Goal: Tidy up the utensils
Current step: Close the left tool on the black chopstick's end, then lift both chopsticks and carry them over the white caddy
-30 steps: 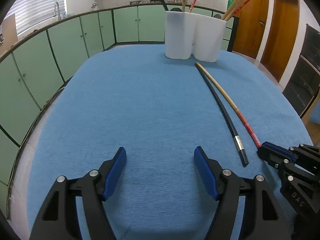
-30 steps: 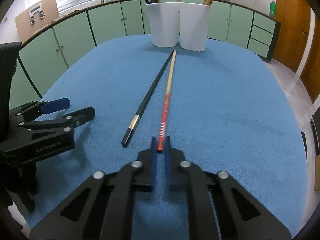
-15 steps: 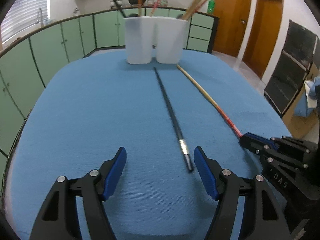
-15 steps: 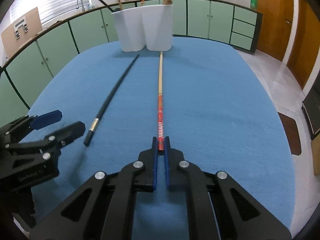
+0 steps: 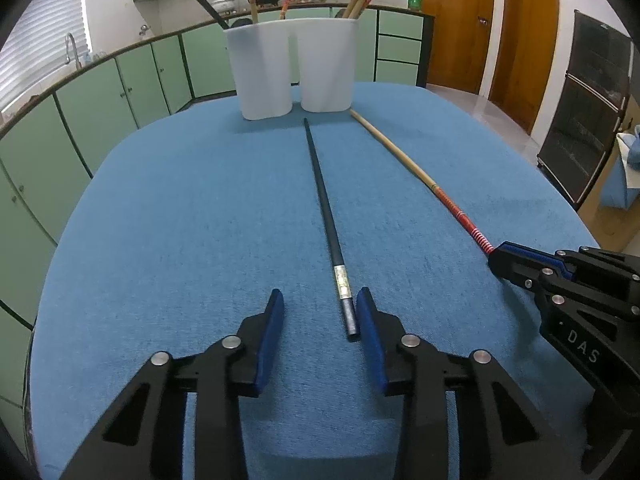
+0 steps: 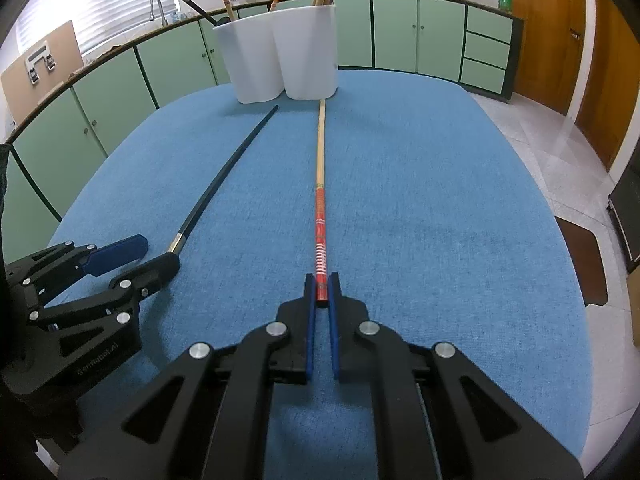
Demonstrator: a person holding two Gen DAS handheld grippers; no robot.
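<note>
We pick up two loose chopsticks at once. Right hand-held gripper point(image 6: 322, 290) clenched on red end of bamboo chopstick point(image 6: 320, 184). Left hand-held gripper point(image 5: 320, 312) released, straddling butt of black chopstick point(image 5: 326, 216), which hugs the pad at 3 o'clock. Both lie on blue surface point(image 5: 180, 220), tips toward white holder point(image 5: 294, 66) at 12 o'clock. Next, we judge: clench left, lift both, drop into holder.

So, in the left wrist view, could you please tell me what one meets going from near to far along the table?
Left tool → black chopstick → white holder with upright chopsticks.
</note>
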